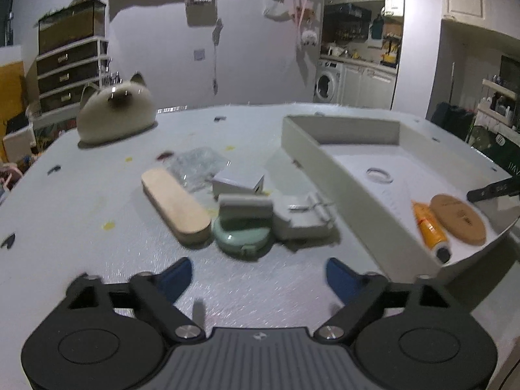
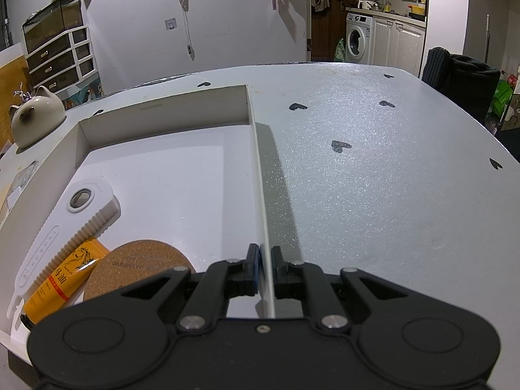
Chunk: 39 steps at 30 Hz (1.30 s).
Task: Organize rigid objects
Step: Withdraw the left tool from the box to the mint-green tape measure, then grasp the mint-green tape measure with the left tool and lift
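In the left wrist view my left gripper (image 1: 258, 276) is open, nothing between its blue pads, just short of a cluster on the table. The cluster holds a wooden oblong block (image 1: 175, 209), a green round case (image 1: 242, 239) with a grey block (image 1: 245, 209) on top, a small white box (image 1: 239, 183) and a grey hinged piece (image 1: 302, 219). My right gripper (image 2: 265, 260) is shut on the right wall of the shallow white box tray (image 2: 256, 162). Inside the tray lie an orange tube (image 2: 61, 282), a cork coaster (image 2: 146, 266) and a white flat tool (image 2: 65, 227).
A ceramic cat (image 1: 115, 110) stands at the far left of the table. A clear plastic bag (image 1: 196, 164) lies behind the cluster. The tray (image 1: 325, 152) sits right of the cluster, with a right gripper fingertip (image 1: 494, 190) at its far side. Dark heart marks dot the tabletop (image 2: 390, 162).
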### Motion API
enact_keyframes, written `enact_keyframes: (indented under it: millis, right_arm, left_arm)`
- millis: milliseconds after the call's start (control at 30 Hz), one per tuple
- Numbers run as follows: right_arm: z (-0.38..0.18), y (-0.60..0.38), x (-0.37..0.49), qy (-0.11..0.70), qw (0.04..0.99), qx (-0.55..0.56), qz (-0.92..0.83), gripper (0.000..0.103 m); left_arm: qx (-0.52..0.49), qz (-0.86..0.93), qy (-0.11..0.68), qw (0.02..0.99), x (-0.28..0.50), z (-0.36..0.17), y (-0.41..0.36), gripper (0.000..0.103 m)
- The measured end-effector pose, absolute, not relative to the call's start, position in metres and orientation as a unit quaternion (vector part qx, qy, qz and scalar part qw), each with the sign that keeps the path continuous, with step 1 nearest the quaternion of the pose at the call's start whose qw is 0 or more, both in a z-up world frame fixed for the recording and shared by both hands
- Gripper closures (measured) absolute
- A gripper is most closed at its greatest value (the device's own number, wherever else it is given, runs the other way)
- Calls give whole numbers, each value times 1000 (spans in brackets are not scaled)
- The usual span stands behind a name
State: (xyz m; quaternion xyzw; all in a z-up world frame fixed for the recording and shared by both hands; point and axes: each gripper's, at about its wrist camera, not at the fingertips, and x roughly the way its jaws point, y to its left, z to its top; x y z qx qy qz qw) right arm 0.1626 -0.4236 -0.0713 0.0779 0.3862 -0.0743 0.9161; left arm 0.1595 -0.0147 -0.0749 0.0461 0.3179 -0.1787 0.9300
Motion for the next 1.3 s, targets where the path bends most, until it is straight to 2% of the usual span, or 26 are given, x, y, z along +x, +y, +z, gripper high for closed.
enact_keyframes:
  millis: [67, 100, 533, 767, 1300]
  right_arm:
    - [-71, -423, 163, 386, 916, 78, -75, 94]
    - [-71, -424, 163, 386, 916, 78, -75, 94]
    - [-71, -424, 163, 386, 916, 78, -74, 94]
    - [-71, -423, 162, 386, 916, 77, -75, 94]
    - [-71, -422, 161, 381, 918, 79, -77, 94]
  left_arm:
    - [47, -177, 328, 927, 165, -80, -14, 35]
    - [47, -176, 331, 926, 168, -82, -13, 37]
    - [65, -160, 310, 935, 203, -88, -25, 39]
    - [62, -158, 306, 937, 217, -88, -32, 52]
    - [56, -184, 310, 931, 177, -84, -27, 53]
